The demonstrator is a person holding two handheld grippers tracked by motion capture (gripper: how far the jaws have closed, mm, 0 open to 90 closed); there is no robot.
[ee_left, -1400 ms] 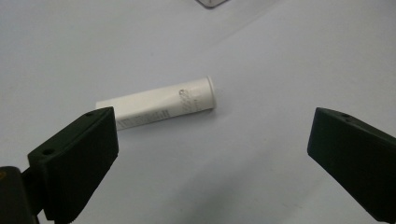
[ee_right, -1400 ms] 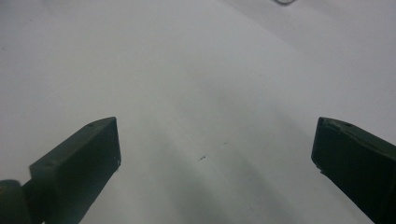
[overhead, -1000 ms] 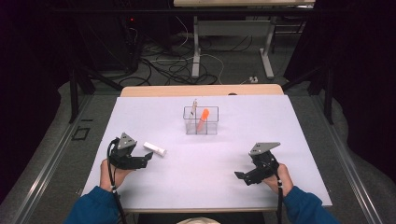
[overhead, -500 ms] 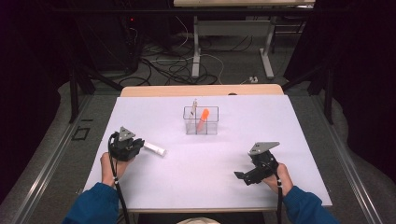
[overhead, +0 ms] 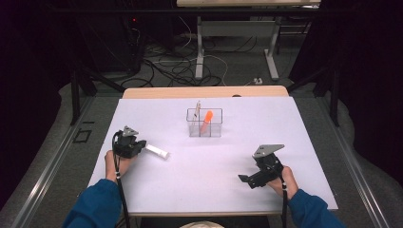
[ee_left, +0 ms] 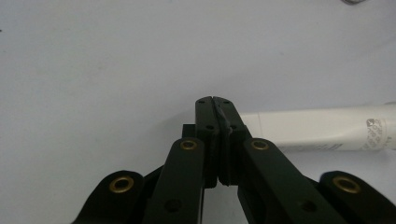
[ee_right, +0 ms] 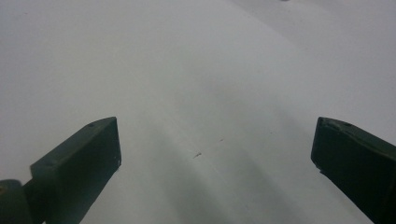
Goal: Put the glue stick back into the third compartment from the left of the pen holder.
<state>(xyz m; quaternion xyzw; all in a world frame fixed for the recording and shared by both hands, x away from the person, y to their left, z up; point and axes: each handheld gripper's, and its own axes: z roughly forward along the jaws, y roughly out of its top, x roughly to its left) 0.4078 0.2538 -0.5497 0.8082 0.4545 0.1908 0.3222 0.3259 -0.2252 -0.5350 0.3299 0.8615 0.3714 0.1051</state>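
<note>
A white tube [overhead: 157, 152] lies on the white table [overhead: 209, 199] at the left. My left gripper [overhead: 139, 145] sits at the tube's left end. In the left gripper view its jaws have just been closing and now meet, my left gripper [ee_left: 213, 101] shut with nothing visible between the pads; the white tube [ee_left: 322, 128] runs off to the right from behind the right jaw. My right gripper [overhead: 245, 180] rests near the table's front right. My right gripper [ee_right: 215, 149] stands wide open over bare table.
A clear box [overhead: 204, 129] holding an orange marker [overhead: 206, 120] and a thin pen stands mid-table toward the back. A wooden table edge [overhead: 204, 91] lies beyond. Cables and desk legs cover the dark floor behind.
My left gripper has moved away from the person to the tube's left end, and its jaws have closed. The right gripper and the tube have stayed put.
</note>
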